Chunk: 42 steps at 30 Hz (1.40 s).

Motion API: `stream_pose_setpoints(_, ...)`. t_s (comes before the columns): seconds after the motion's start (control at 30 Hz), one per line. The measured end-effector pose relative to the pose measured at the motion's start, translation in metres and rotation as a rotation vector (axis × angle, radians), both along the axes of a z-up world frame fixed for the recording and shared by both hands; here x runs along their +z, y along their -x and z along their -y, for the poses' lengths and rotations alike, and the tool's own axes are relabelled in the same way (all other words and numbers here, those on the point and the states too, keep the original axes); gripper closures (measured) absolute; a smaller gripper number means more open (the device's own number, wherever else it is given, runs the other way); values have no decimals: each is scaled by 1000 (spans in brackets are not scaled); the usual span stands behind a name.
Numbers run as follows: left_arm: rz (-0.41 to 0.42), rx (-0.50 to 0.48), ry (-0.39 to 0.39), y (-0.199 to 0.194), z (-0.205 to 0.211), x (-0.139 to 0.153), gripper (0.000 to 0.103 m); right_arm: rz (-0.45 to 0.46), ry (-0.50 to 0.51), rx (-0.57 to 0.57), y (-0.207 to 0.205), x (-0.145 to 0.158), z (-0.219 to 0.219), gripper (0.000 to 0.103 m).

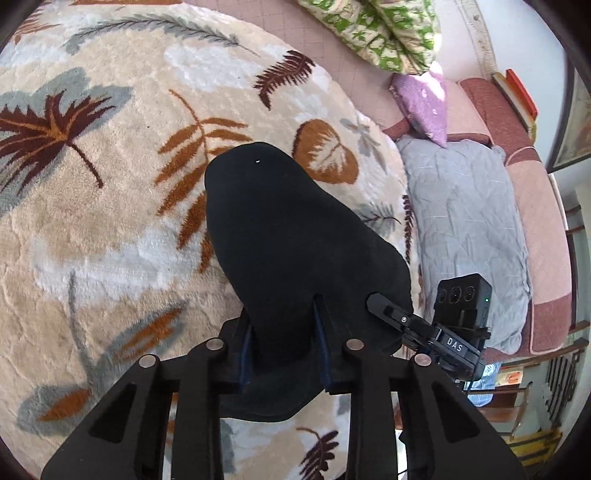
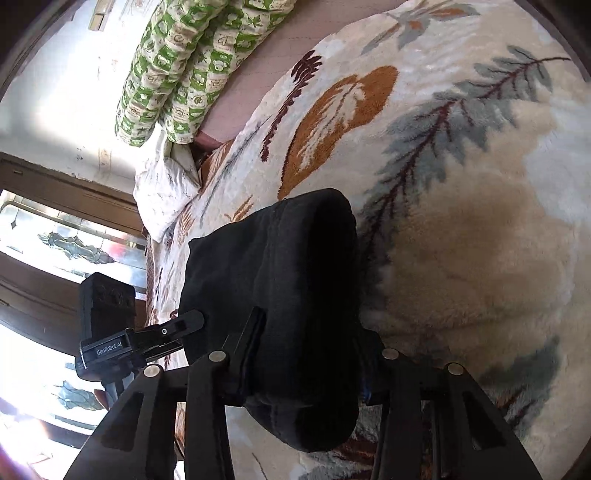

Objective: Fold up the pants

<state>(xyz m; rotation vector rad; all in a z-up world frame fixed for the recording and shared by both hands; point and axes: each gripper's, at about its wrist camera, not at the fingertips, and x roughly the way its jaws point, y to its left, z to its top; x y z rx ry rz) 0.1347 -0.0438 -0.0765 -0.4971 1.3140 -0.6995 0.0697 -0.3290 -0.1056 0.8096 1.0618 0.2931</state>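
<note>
The black pants (image 1: 288, 236) lie folded into a compact bundle on the cream leaf-patterned blanket (image 1: 110, 206). My left gripper (image 1: 284, 306) is over the bundle's near end, fingers (image 1: 319, 314) apart, with cloth between them. In the right wrist view the pants (image 2: 280, 280) show as a thick stacked bundle. My right gripper (image 2: 306, 332) straddles its near end, fingers spread with the bundle between them. Each gripper shows at the side of the other's view: the right one (image 1: 388, 306), the left one (image 2: 184, 321).
A green patterned quilt (image 1: 376, 33) lies at the bed's far end. A purple pillow (image 1: 424, 99) and a grey pillow (image 1: 469, 236) sit on a pink sofa beside the bed. A white pillow (image 2: 166, 184) and a window (image 2: 55, 240) show in the right wrist view.
</note>
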Motion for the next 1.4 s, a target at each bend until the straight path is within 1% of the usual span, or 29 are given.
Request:
stream_pose_setpoints(0.07,20,-6,0,6,-7,9,81,6,-9,-17,9,4,-1,62)
stream_pose_setpoints(0.17,48,-4,-27,16,-21,21,81,23,-18,-17,18,15,-9,62)
stream_pose_setpoints(0.3,69,39,-51,26,-56,29,81,29,5,30,15,29,-39,62)
stream_pose_setpoints(0.4,73,93,-60,31,-97,33,81,40,-8,69,8,35,-73,62)
stream_pose_setpoints(0.5,75,148,-87,33,-137,33,81,43,-30,110,-3,36,-110,62)
stream_pose_setpoints(0.63,54,209,-135,35,-188,24,81,45,-51,186,-21,33,-169,62)
stream_pose_setpoints(0.7,33,214,-187,35,-203,14,81,41,-57,221,-27,28,-195,62)
stream_pose_setpoints(0.8,8,185,-237,37,-207,-2,80,35,-36,238,-35,19,-221,62)
stream_pose_setpoints(0.83,12,177,-254,37,-205,-4,77,35,-14,234,-34,19,-225,62)
stream_pose_setpoints(0.87,32,168,-288,38,-200,-4,73,37,33,227,-34,18,-227,60)
stream_pose_setpoints(0.93,74,159,-356,40,-190,-3,68,27,90,214,-31,15,-228,59)
stream_pose_setpoints(1.0,113,161,-421,42,-182,-2,59,21,183,206,-25,14,-227,51)
stream_pose_setpoints(1.03,125,168,-451,42,-180,-1,52,27,229,210,-21,14,-225,45)
stream_pose_setpoints(1.07,138,175,-480,43,-178,0,49,32,246,202,-18,14,-222,42)
stream_pose_setpoints(1.13,140,189,-484,46,-181,2,49,28,237,178,-14,15,-210,41)
stream_pose_setpoints(1.17,140,201,-489,47,-181,3,49,26,232,163,-11,18,-207,36)
stream_pose_setpoints(1.2,152,219,-501,51,-181,7,49,27,235,155,-8,21,-204,36)
stream_pose_setpoints(1.27,187,232,-535,60,-179,15,49,47,238,139,0,33,-201,37)
stream_pose_setpoints(1.33,211,234,-552,71,-173,21,49,69,262,149,12,49,-202,37)
stream_pose_setpoints(1.4,227,247,-560,84,-166,25,48,83,312,153,20,63,-207,28)
